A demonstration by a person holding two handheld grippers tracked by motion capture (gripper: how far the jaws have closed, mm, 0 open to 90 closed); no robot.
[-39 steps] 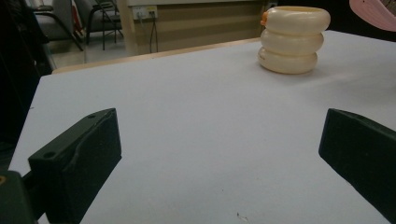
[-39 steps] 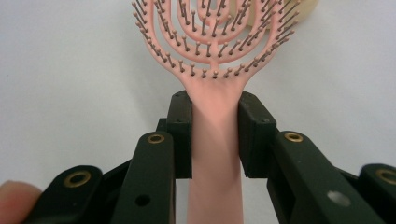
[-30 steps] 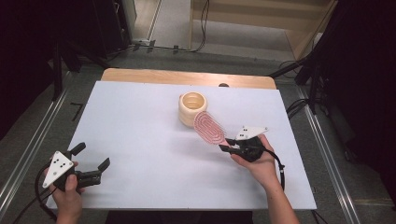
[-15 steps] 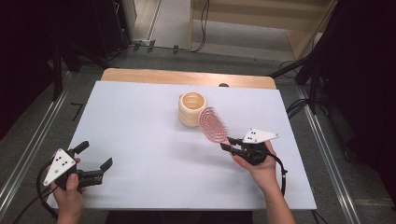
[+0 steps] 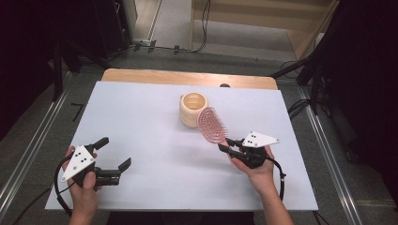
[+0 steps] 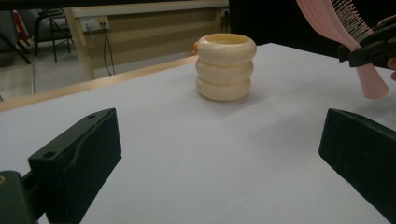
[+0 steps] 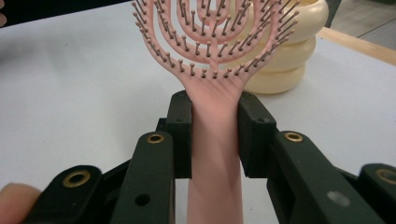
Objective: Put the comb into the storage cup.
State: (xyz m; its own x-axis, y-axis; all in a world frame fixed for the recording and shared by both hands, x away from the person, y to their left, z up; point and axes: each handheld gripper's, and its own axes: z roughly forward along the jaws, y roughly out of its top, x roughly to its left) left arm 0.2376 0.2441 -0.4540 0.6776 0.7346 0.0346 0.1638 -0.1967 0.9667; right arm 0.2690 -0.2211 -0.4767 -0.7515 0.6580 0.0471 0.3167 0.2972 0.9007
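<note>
Right gripper (image 5: 228,144) is clamped on the handle of a pink hairbrush (image 5: 212,123), its 2 black pads pressing the handle's opposite sides, as the right gripper view (image 7: 215,135) shows plainly. From that grip the hairbrush (image 7: 212,42) runs straight out ahead of the jaws, its long axis in line with them, with the handle end nearest the hand and the oval bristled head farthest from it. In the high view the head slants up and away from the person toward the table's far side, lifted off the white table (image 5: 155,117). The head sits just beside the cream ribbed cup (image 5: 193,108), at its right flank; whether they touch I cannot tell. Left gripper (image 5: 115,154) is over the table's near left corner, well apart from the brush, its jaws spread wide with nothing between them (image 6: 219,154).
</note>
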